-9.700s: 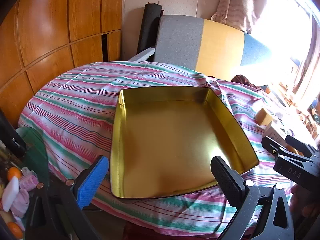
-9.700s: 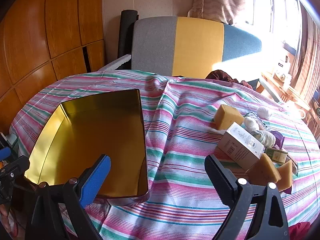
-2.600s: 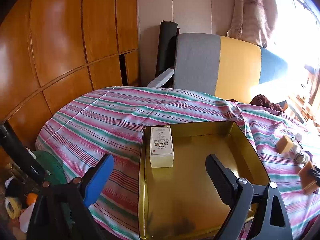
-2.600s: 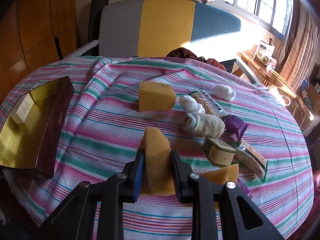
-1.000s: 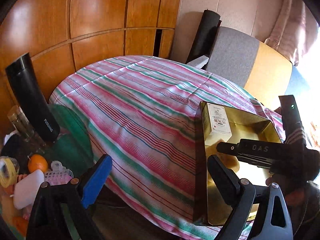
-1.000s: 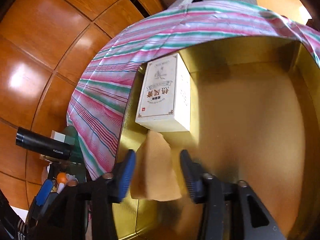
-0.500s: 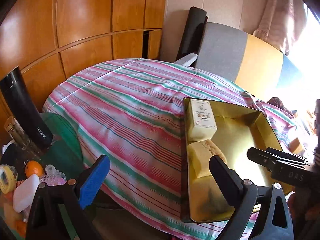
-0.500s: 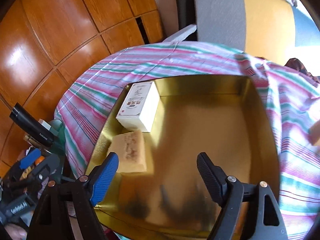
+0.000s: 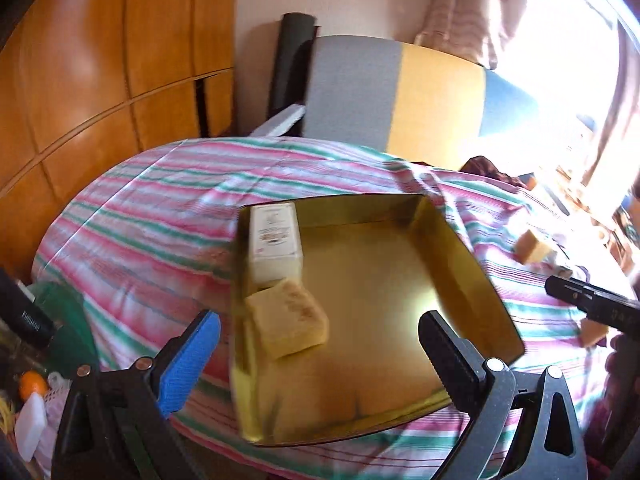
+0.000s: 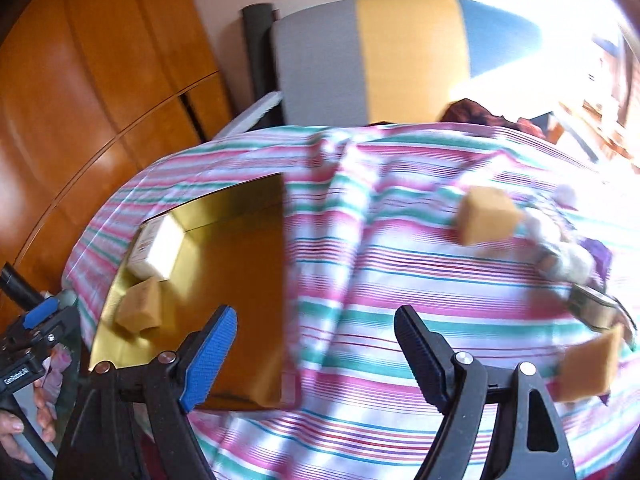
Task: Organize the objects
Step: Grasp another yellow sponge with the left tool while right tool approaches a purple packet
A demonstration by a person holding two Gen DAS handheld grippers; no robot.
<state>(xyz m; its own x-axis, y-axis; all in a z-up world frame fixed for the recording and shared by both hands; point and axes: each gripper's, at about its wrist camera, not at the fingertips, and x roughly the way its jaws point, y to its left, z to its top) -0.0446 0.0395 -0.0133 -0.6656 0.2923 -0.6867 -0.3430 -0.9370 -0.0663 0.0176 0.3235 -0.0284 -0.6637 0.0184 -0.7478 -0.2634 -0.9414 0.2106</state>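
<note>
A gold tin tray (image 9: 460, 256) (image 10: 240, 280) lies on the striped tablecloth. Along its left wall sit a white box (image 9: 274, 240) (image 10: 158, 250) and, just in front of it, a yellow sponge (image 9: 288, 322) (image 10: 140, 310). My left gripper (image 9: 316, 356) hangs open over the tray's near part, with nothing between its fingers. My right gripper (image 10: 316, 344) is open and empty above the cloth, just right of the tray. More sponges (image 10: 486, 216) (image 10: 586, 364) lie on the cloth to the right, beside pale rolled socks (image 10: 566, 258) and a small tin (image 10: 592, 308).
A grey, yellow and blue chair back (image 9: 400, 92) stands behind the table. Wood panelling (image 9: 100, 80) lines the left side. A black flask (image 9: 24, 312) and small clutter lie low at the left. A bright window glares at the right.
The right gripper let go of the sponge in the tray, opened wide and swung right, out over the cloth. The left gripper turned toward the tray.
</note>
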